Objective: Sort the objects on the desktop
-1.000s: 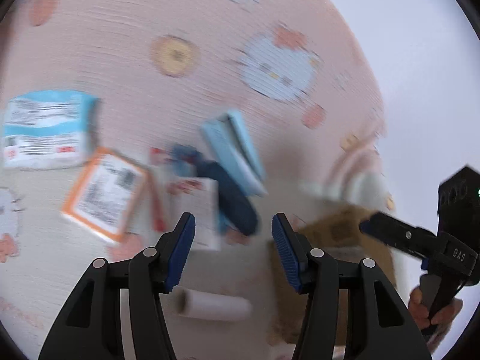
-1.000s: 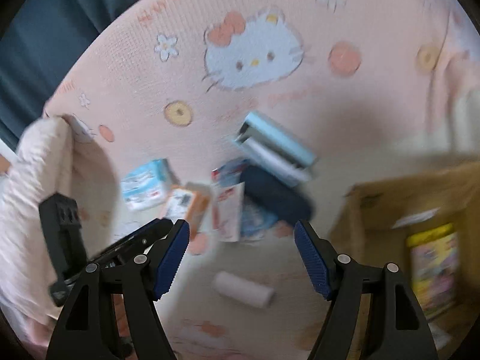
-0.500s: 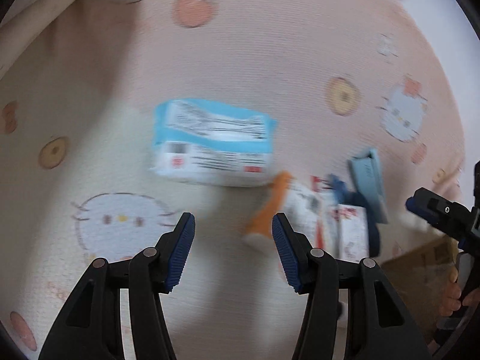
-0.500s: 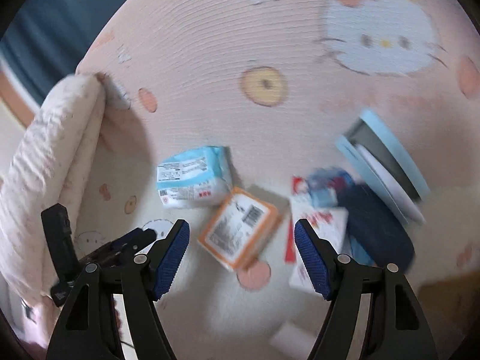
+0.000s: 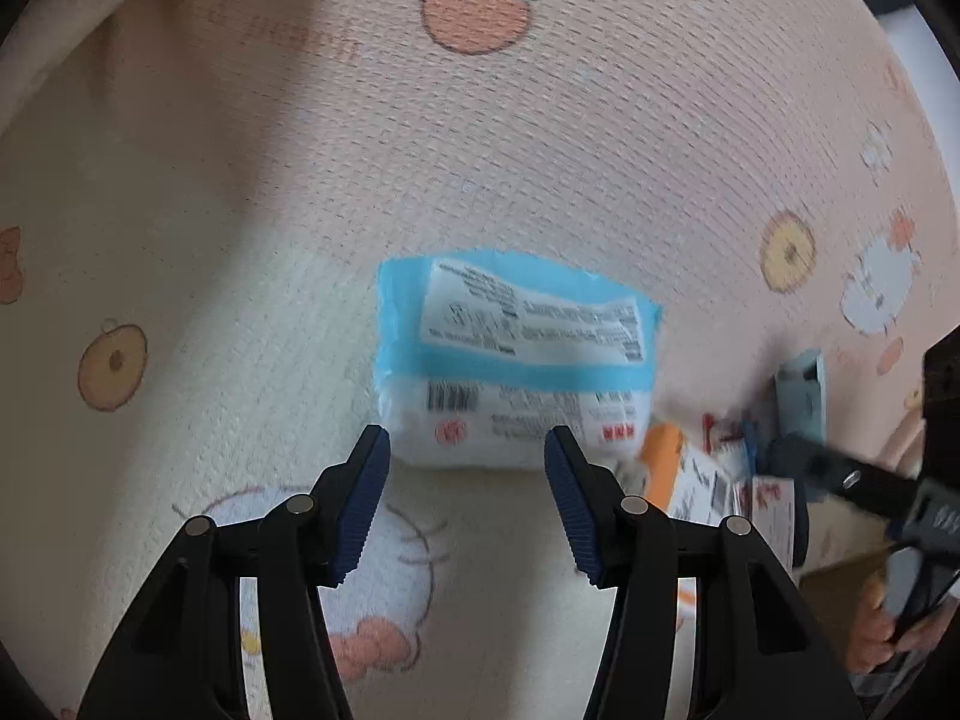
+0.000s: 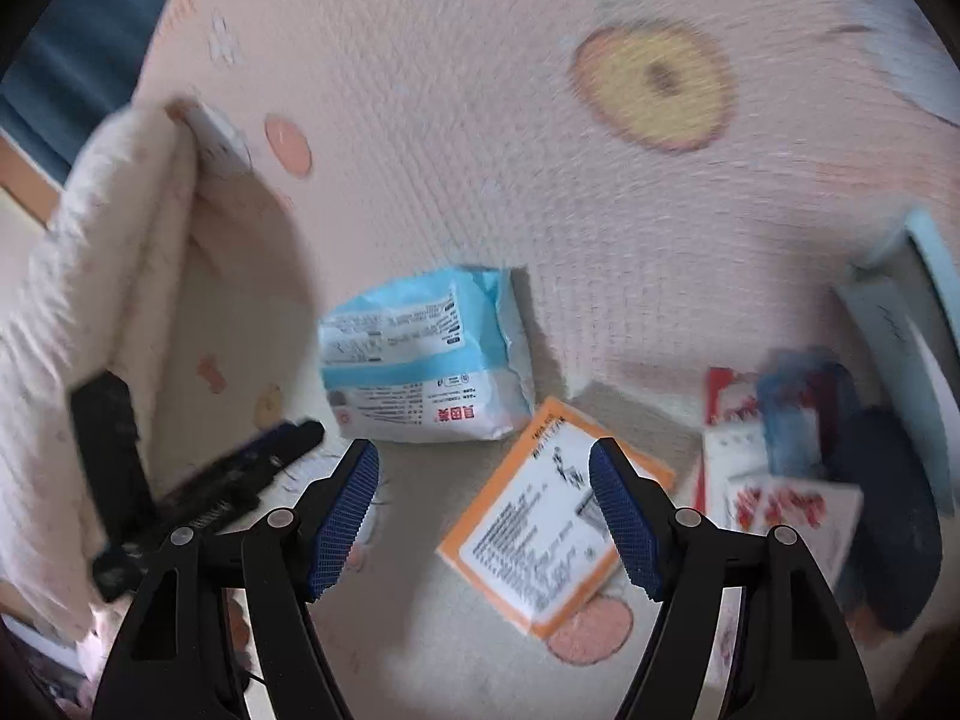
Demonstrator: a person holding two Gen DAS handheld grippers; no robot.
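A blue-and-white tissue pack (image 5: 516,360) lies on the pink cartoon-print cloth (image 5: 540,120), just ahead of my open left gripper (image 5: 468,480), whose fingers hold nothing. The same tissue pack (image 6: 426,360) shows in the right wrist view, beyond and left of my open right gripper (image 6: 483,498). An orange-edged white box (image 6: 552,528) lies between and just past the right fingers, untouched. To its right sit red-and-white packets (image 6: 774,480), a dark blue pouch (image 6: 888,528) and a light blue case (image 6: 912,312).
The other gripper (image 5: 858,486), held by a hand (image 5: 882,636), reaches in at the right of the left wrist view. A folded cream blanket (image 6: 102,300) rises at the left. A brown cardboard box edge (image 5: 840,546) shows at the right.
Both grippers have swung left and moved closer to the cloth. The tissue pack now sits right before the left fingers, and the orange box lies between the right ones. Cardboard box and white roll left the views.
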